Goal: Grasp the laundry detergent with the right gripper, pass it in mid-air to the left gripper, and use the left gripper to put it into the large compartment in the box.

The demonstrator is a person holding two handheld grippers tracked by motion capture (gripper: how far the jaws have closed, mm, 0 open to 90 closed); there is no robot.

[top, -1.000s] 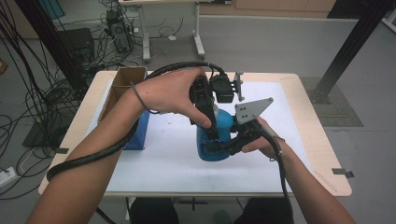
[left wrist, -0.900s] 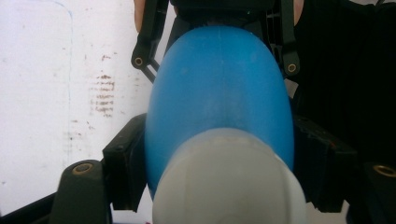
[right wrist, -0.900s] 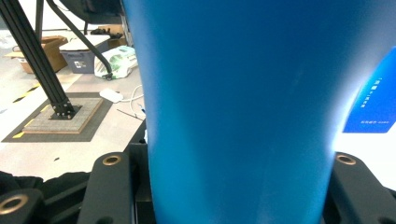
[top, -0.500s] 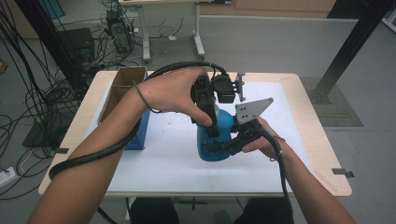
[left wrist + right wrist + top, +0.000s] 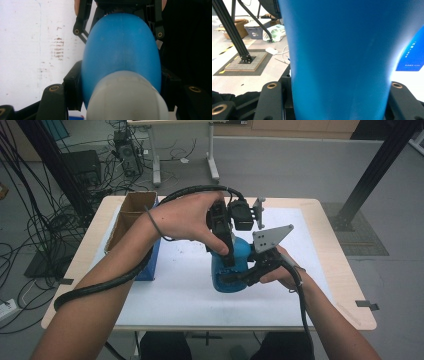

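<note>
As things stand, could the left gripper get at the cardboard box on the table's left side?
Probably not yet. The left gripper is clamped on the blue bottle, near its white cap, while the right gripper holds the body. The path to the cardboard box looks free once it lets go.

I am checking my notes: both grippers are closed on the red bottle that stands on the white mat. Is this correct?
Only the colour is wrong. The bottle is blue, as the high view shows. Left gripper and right gripper are both closed on it, on the white mat.
</note>
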